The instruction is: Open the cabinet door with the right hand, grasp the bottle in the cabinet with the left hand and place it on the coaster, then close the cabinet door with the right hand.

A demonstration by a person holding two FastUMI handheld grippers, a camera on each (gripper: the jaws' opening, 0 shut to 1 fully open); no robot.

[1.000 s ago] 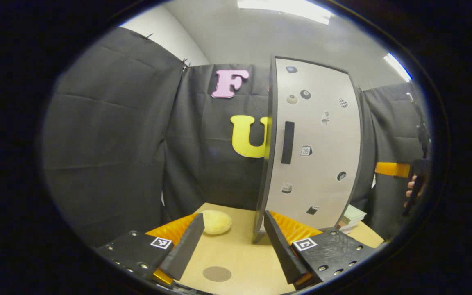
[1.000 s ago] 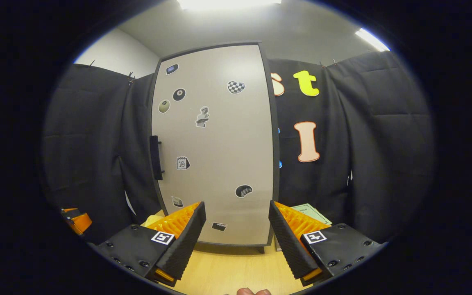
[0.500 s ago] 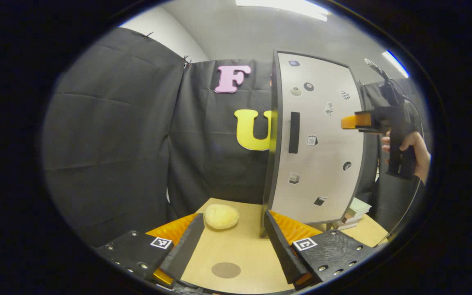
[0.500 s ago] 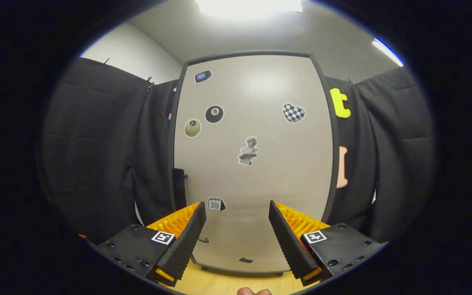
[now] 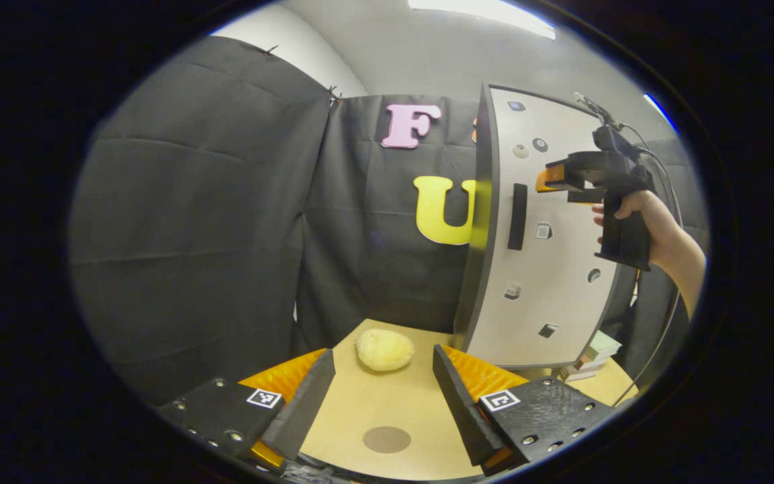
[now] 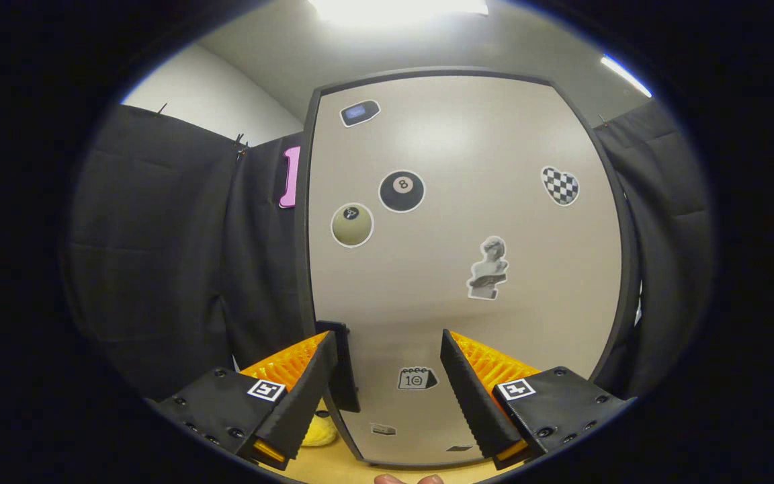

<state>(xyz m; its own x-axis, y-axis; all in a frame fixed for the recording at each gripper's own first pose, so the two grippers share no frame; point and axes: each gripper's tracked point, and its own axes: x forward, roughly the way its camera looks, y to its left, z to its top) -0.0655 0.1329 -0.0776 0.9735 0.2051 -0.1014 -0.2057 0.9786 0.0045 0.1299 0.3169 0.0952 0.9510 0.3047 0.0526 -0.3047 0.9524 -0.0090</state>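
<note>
With the cabinet door [image 5: 548, 235] shut and its dark handle [image 5: 517, 216] as landmark, the left gripper [image 5: 383, 396] hangs wide open and empty low to the handle's left, over the tabletop [image 5: 387, 403] and round coaster [image 5: 387, 439], while the right gripper [image 6: 388, 383], also spread and empty, sits just right of the handle.

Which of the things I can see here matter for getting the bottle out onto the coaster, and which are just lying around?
For the job:
cabinet door, shut
door handle
coaster on the table
left gripper, open
right gripper, open, near the handle

Just lying about:
yellow lump beside the cabinet
stack of books
stickers on the door
</note>
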